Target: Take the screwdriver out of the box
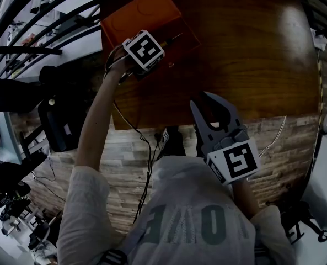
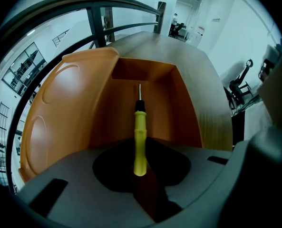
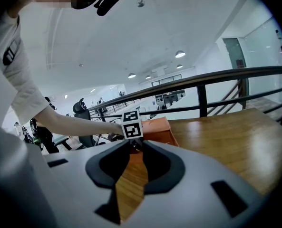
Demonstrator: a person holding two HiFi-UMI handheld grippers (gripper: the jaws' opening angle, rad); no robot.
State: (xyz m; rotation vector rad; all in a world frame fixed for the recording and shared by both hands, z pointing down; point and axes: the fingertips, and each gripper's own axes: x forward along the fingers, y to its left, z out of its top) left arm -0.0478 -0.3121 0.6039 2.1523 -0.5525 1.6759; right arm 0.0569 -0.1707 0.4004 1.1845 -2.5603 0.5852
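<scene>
A screwdriver [image 2: 140, 122] with a yellow handle and a thin metal shaft lies along the floor of an open orange box [image 2: 181, 108], its tip toward the far wall. My left gripper [image 2: 140, 145] points steeply down into the box [image 1: 141, 15], and its jaws are closed against the handle's near end. From the head view its marker cube [image 1: 144, 49] hides the jaws. My right gripper [image 1: 200, 99] hovers over the table's near edge, pointing at the box, its jaws a little apart with nothing between them.
The box sits at the far left corner of a brown wooden table [image 1: 246, 54], its lid [image 2: 60, 99] folded open to the left. A dark railing [image 2: 98, 23] runs behind the table. A black cable [image 1: 146, 148] hangs from the left gripper over the plank floor.
</scene>
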